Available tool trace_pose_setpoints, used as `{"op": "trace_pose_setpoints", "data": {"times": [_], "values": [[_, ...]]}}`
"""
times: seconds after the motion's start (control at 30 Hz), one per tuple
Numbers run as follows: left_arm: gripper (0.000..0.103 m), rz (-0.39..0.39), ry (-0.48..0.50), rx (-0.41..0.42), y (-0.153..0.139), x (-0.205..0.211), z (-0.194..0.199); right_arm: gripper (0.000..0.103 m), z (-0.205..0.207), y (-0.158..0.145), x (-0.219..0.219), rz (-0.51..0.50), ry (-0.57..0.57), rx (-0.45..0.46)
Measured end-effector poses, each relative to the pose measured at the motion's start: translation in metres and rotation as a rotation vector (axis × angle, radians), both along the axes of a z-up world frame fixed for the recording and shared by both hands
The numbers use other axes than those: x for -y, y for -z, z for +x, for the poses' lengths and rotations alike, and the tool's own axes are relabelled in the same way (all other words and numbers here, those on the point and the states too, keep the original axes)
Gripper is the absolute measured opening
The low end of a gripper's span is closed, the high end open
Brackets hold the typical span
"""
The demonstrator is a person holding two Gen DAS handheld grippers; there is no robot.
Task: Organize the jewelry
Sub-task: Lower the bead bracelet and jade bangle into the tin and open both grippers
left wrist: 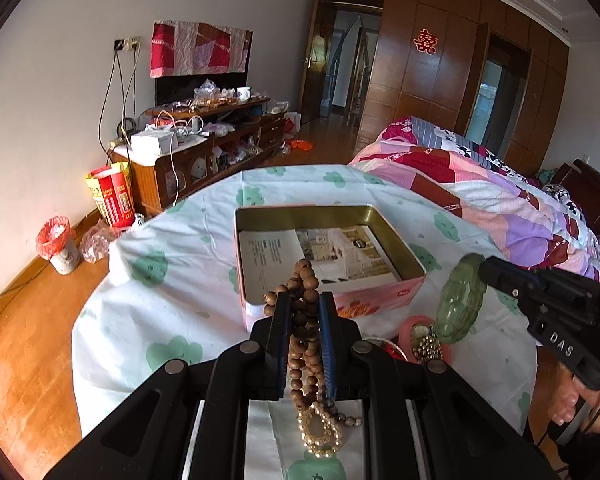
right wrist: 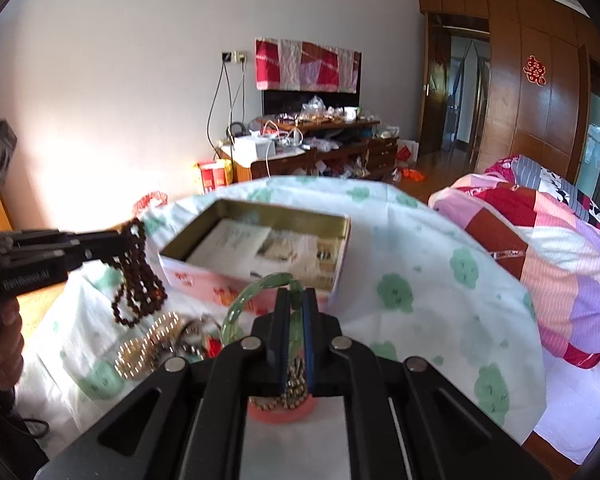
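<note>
Transfer step in hand: left gripper (left wrist: 305,312) fingers clenched on wooden bead strand (left wrist: 305,280), right gripper (right wrist: 295,312) fingers clenched on green bangle (right wrist: 256,292), both raised; next, carry forward over open tin (left wrist: 400,248) and release.

A round table draped in a white cloth printed with pale green motifs (left wrist: 172,240) carries an open rectangular tin with a gold interior and pink outer walls (left wrist: 412,268) near its middle. Close to the near edge lie a pink plastic ring-shaped dish (right wrist: 260,414) and a loose heap of gold-coloured beaded chains (right wrist: 148,348).
</note>
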State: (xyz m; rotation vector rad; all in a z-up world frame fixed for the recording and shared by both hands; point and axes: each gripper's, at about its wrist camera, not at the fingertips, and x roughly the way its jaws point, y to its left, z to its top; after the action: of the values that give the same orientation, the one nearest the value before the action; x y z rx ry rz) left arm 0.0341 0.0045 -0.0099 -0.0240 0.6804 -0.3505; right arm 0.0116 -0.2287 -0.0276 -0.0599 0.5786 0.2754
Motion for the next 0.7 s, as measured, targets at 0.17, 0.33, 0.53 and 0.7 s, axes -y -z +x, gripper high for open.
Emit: {"op": "trace_pose_setpoints", "data": {"times": [0.17, 0.33, 0.53, 0.7], "values": [[0.013, 0.034, 0.029, 0.011, -0.008, 0.007, 0.013, 0.008, 0.016, -0.010, -0.001, 0.000, 0.002, 0.004], [0.013, 0.052, 0.051, 0.023, -0.019, 0.012, 0.040, 0.008, 0.045, -0.010, -0.005, -0.002, 0.010, -0.022], [0.013, 0.114, 0.043, 0.035, -0.018, 0.025, 0.065, 0.008, 0.078, -0.009, -0.009, -0.015, 0.015, -0.044], [0.013, 0.140, 0.015, 0.023, -0.009, 0.029, 0.084, 0.008, 0.097, -0.001, -0.015, -0.031, 0.017, -0.067]]}}
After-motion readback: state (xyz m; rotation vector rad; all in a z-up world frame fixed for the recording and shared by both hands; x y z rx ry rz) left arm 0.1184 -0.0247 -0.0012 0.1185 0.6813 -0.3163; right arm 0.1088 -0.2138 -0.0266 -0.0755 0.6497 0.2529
